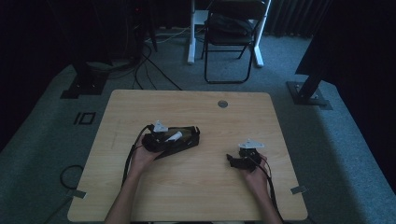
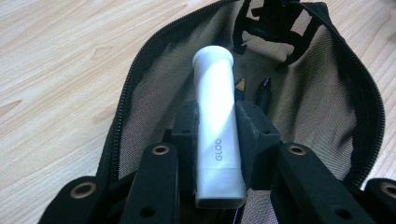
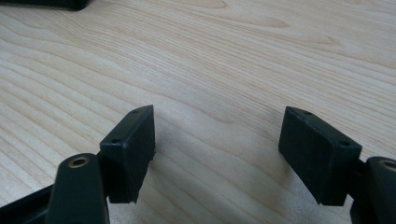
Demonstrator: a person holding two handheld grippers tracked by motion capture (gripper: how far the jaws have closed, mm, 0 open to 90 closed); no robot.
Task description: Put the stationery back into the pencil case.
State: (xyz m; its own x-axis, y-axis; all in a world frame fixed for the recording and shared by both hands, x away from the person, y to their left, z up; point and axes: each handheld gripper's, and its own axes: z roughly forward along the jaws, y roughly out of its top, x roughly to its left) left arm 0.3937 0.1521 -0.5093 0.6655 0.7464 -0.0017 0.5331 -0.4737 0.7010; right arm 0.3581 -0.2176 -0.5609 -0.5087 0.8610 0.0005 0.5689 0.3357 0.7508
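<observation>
While the left tongs [image 2: 217, 135] are pinching a white glue stick [image 2: 217, 121] over the gaping black mesh pouch [image 2: 327, 93] on the bench [image 1: 187, 196], packing is looking half done: a pen [image 2: 265, 91] is already lying inside, release remaining. Right tongs [image 3: 219, 140] are idling, spread, empty.

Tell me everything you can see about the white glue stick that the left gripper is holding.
The glue stick is a smooth white plastic-looking tube with a flared far end and grey letters GLOO near its base. The left gripper clamps it by the sides, and it hangs over the open black mesh pouch, pointing inward above two pens.
</observation>
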